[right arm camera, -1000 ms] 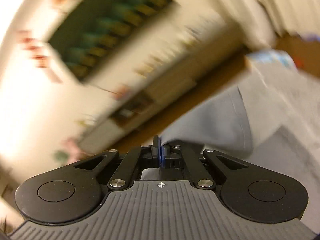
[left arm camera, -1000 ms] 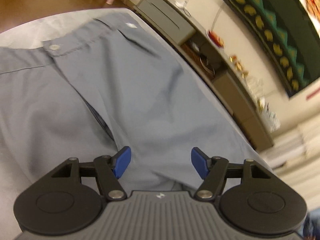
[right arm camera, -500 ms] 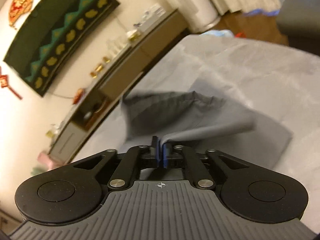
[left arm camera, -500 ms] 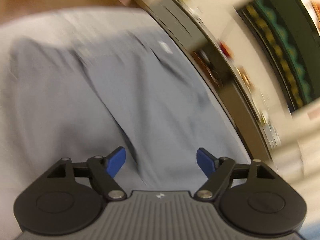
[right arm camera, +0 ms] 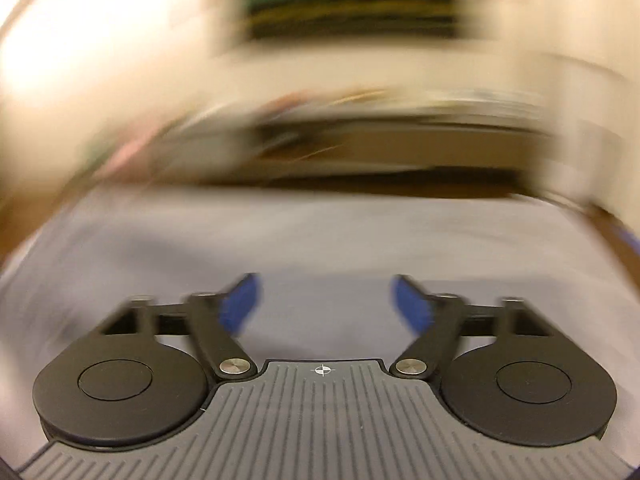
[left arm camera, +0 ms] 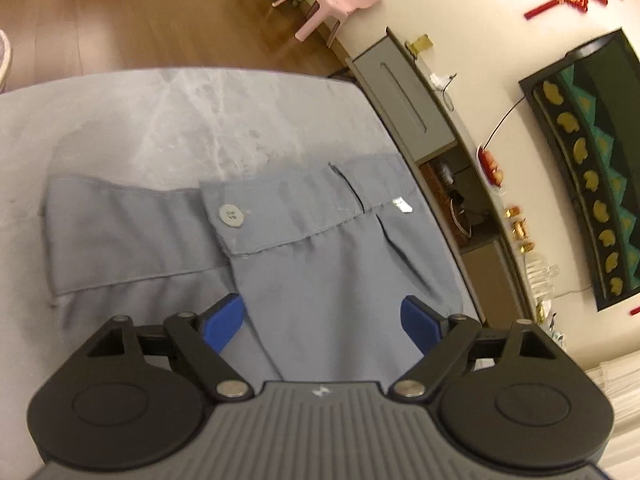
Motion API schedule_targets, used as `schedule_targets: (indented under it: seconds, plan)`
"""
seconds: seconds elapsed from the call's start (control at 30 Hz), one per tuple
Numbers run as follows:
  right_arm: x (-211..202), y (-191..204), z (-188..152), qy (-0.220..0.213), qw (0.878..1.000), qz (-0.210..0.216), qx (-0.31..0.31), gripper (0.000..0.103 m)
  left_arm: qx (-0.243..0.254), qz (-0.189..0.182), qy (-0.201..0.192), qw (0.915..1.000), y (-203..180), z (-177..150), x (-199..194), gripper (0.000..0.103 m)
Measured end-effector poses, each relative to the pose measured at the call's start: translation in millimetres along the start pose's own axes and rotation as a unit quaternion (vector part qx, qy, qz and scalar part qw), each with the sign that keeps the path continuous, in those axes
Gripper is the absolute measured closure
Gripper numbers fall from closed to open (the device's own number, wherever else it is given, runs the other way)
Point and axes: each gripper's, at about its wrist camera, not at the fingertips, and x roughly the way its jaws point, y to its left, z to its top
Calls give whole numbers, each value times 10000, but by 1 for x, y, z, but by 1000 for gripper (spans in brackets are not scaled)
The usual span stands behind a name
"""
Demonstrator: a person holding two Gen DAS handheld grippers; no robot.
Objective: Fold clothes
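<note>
Left wrist view: grey trousers (left arm camera: 328,280) lie spread on a pale grey cloth-covered surface (left arm camera: 192,112), waistband (left arm camera: 132,232) and its button (left arm camera: 231,215) uppermost, fly side lapped over. Left gripper (left arm camera: 322,318) hovers over the trouser front, jaws wide and just been opening further, blue pads (left arm camera: 224,320) clear of the cloth, nothing between them.

Right wrist view: heavy smear. Right gripper (right arm camera: 326,306) has just sprung from closed to wide; nothing gripped, only blurred grey cloth below. Which part of the garment lies under it cannot be told.

Progress, as judged: early to middle. Garment is laid out, the waist end looks flattened; whether a first fold is finished is not shown. Folding over and squaring up is likely left.

Surroundings: long low cabinet (left arm camera: 412,100) along the wall close to the surface's far edge, pink chair (left arm camera: 340,4) and wood floor (left arm camera: 120,16) beyond. Nothing sits on the trousers; nothing blocks either gripper.
</note>
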Motion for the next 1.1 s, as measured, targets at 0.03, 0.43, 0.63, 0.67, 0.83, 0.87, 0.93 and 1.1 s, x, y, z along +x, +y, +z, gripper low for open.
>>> schedule_targets:
  seconds: [0.03, 0.43, 0.63, 0.67, 0.83, 0.87, 0.93, 1.1]
  plan:
    - [24, 38, 7, 109, 9971, 290, -697, 15, 34, -12, 51, 10000, -3, -3, 2, 15]
    - [168, 192, 58, 1341, 9306, 1552, -3032, 98, 469, -76, 125, 9988, -7, 4, -1, 16]
    - [87, 195, 44, 326, 9354, 1282, -3279, 101, 1167, 227, -298, 9925, -7, 39, -9, 14]
    - [83, 197, 34, 300, 9304, 1134, -3474, 101, 1284, 240, -136, 9913, -8, 43, 1, 14]
    - [101, 203, 23, 355, 9289, 878, -3580, 98, 1510, 100, 397, 9877, -14, 51, 46, 14]
    - [102, 205, 24, 351, 9301, 878, -3548, 97, 1596, 18, 441, 9862, -17, 49, 51, 15]
    - [105, 209, 24, 329, 9317, 862, -3513, 96, 1838, -113, 475, 9818, -24, 45, 57, 66]
    - [120, 201, 18, 365, 9412, 762, -3271, 90, 2232, -757, 649, 9696, -36, 35, 49, 103]
